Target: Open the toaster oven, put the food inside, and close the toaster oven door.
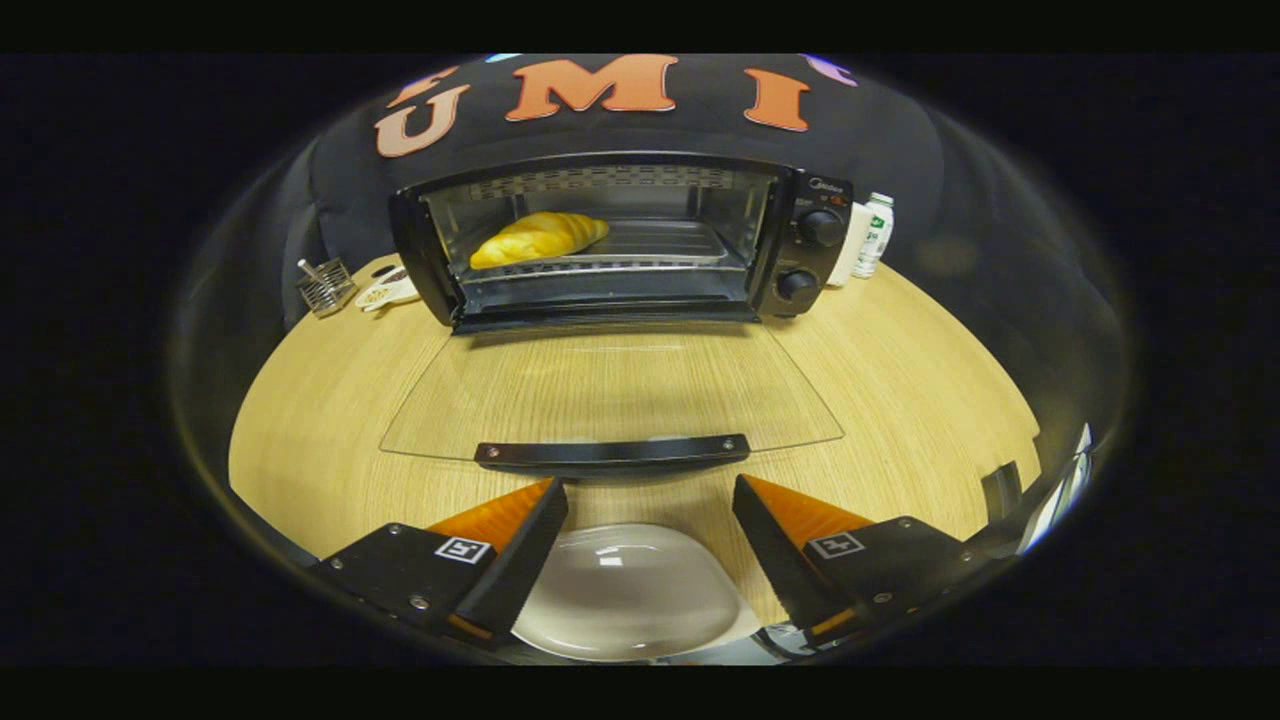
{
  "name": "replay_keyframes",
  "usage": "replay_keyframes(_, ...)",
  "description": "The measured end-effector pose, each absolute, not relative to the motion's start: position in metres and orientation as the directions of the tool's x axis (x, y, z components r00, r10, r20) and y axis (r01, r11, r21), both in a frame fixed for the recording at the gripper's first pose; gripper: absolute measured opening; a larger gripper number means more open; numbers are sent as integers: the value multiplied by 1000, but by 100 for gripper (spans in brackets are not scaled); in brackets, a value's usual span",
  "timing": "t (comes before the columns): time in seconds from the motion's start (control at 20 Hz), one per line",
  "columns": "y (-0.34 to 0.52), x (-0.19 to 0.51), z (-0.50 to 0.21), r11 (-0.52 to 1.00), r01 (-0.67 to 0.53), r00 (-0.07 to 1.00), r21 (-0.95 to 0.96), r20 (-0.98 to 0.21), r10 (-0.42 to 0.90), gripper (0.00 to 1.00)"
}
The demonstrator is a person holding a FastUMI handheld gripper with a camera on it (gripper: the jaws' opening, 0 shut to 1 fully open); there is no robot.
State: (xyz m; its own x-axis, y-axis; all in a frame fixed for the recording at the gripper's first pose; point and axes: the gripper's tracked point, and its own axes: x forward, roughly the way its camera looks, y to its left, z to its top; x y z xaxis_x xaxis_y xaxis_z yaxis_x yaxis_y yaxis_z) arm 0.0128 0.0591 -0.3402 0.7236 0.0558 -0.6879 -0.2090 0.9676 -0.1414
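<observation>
The croissant lies on the rack inside the open toaster oven, well beyond the tool. The tool is released, fingers apart just short of the lowered door's handle, over a white plate.

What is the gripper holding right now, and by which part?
Nothing. The gripper is open with its jaws apart, above an empty plate, just short of the oven door's handle. The bread lies inside the toaster oven.
</observation>
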Motion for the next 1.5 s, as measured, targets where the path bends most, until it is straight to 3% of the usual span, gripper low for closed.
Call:
replay_keyframes(0.85,71,23,-360,961,-233,710,-146,-701,66,100)
replay_keyframes(1.2,94,52,-286,978,-203,795,-41,-590,140,99)
replay_keyframes(1.5,102,75,-255,977,-202,821,-66,-556,132,99)
